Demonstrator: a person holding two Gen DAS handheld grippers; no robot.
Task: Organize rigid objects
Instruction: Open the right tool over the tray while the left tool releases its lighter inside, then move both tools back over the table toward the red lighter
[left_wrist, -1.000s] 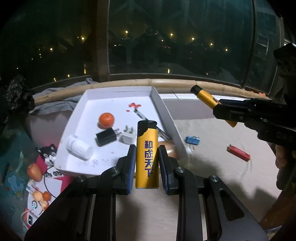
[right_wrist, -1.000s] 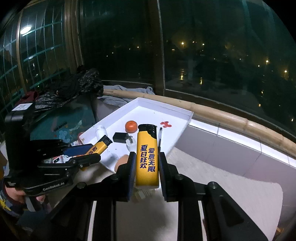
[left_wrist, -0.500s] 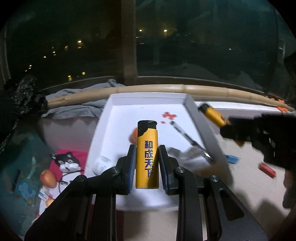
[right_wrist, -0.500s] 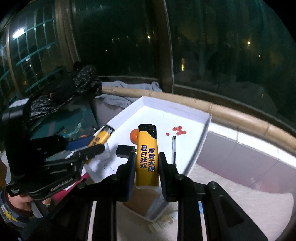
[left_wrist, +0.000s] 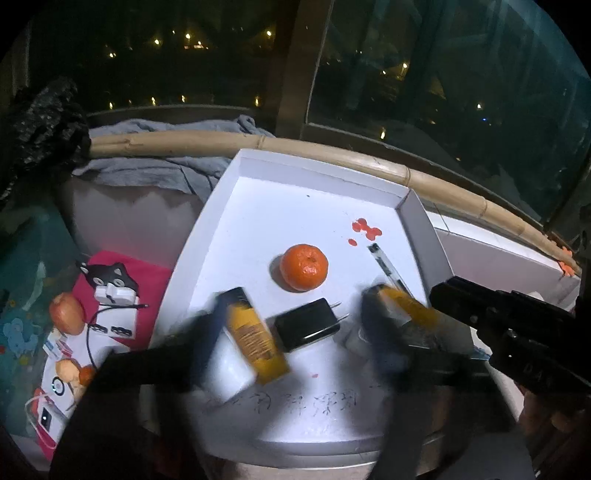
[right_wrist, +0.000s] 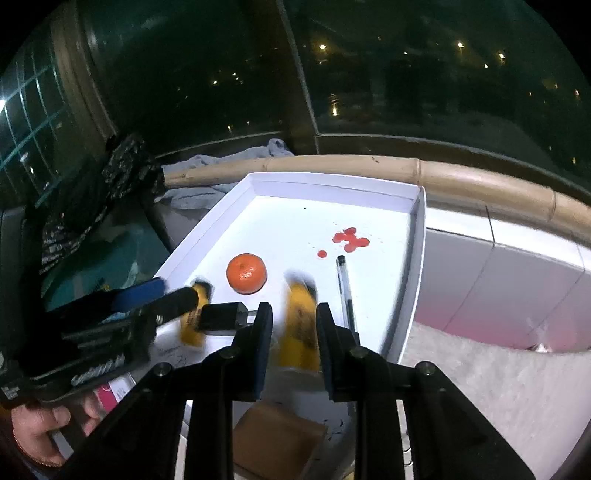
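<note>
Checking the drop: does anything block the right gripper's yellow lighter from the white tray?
Nothing visible: the lighter hangs over tray floor, black charger left, pen right; right gripper jaws have just been opening.

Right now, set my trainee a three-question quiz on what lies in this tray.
1. True or false: the pen lies inside the white tray.
2. In the left wrist view, which thing lies on the near side of the mandarin, closest to it? A. black charger B. spoon C. cup
3. What colour are the stains just beyond the pen's tip?

Key: 1 true; 2 A; 3 red.
</note>
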